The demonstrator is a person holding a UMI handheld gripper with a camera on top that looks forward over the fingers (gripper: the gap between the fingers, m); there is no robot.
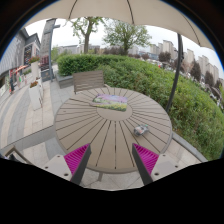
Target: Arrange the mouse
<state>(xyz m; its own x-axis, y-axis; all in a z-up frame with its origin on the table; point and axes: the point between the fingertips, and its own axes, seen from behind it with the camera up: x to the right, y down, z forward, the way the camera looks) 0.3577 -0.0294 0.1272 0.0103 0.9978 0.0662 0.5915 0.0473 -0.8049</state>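
A small grey mouse (140, 129) lies on the round slatted wooden table (95, 130), toward its right edge, beyond my right finger. A green and white mat (110, 101) lies on the far part of the table top. My gripper (111, 158) is open and empty, its pink pads (75, 157) spread wide above the table's near edge. Nothing stands between the fingers.
A wooden chair (88, 79) stands behind the table. A hedge (180, 95) runs along the right and back. A thin pole (177, 70) rises at the right. Paved ground (20, 110) lies to the left, with buildings beyond.
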